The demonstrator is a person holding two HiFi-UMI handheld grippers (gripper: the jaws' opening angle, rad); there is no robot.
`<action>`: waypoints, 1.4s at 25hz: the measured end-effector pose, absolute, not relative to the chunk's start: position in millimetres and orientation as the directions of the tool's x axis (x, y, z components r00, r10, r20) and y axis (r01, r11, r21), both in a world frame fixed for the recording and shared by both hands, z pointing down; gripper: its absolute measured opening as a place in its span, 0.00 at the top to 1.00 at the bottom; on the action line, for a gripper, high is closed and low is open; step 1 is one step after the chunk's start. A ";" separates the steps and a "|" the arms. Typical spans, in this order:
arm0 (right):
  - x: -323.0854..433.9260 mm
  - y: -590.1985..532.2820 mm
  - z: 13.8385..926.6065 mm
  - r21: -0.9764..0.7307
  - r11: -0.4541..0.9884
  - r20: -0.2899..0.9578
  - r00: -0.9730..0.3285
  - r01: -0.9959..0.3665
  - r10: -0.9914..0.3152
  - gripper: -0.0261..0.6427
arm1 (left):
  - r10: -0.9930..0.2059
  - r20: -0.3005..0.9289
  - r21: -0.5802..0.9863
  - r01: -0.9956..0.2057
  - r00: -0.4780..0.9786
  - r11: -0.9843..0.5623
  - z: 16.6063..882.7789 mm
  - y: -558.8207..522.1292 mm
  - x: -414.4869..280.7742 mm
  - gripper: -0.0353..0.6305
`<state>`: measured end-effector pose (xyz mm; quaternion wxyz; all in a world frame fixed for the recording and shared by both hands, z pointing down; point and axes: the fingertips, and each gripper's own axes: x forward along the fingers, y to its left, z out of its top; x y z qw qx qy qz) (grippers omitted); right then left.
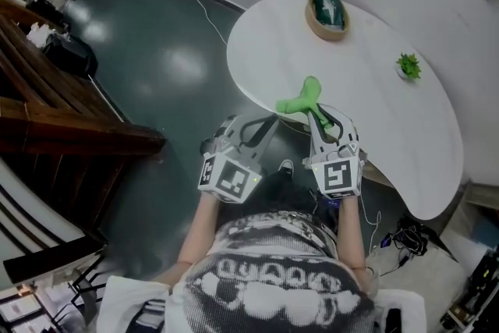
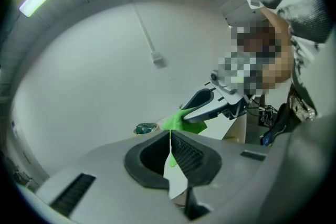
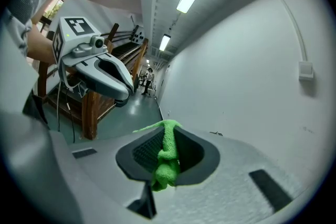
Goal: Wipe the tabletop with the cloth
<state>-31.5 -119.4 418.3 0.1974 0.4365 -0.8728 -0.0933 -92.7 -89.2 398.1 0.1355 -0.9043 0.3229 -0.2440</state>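
The next good move, I think, was to bring the cloth (image 1: 302, 99) down flat on the table (image 1: 374, 90). Then press softly and slide it in long, slow sweeps, keeping a tight hold so it did not slip out.

Closest to the person, the left gripper (image 1: 253, 129) was off the table's near edge, above the dark floor (image 1: 156, 66). Its jaws were pressed together with nothing between them. Just beside it, the right gripper (image 1: 318, 115) pinched the green cloth. In the right gripper view the cloth was bunched up between the two jaws, with one end poking out past the tips. The loose end reached over the near edge of the white table. I could not tell if it touched the top.

Farther back on the table sat a round bowl (image 1: 327, 13) with something dark green in it. A small green plant (image 1: 408, 66) stood well apart from it, toward the right side
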 end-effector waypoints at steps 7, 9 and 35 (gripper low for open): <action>-36.2 -133.9 424.6 0.317 0.603 0.292 -0.529 -0.732 -0.796 0.89 | -0.648 0.354 -0.394 -0.521 0.674 -0.757 404.2 -106.3 -102.6 0.94; -38.9 -141.8 427.3 0.313 0.596 0.293 -0.522 -0.739 -0.801 0.88 | -0.638 0.364 -0.386 -0.513 0.679 -0.767 406.0 -115.3 -106.1 0.94; -124.7 -365.9 482.2 0.363 0.442 0.386 -0.300 -0.820 -0.873 0.89 | -0.415 0.386 -0.362 -0.279 0.824 -0.890 431.6 -280.8 -198.7 0.94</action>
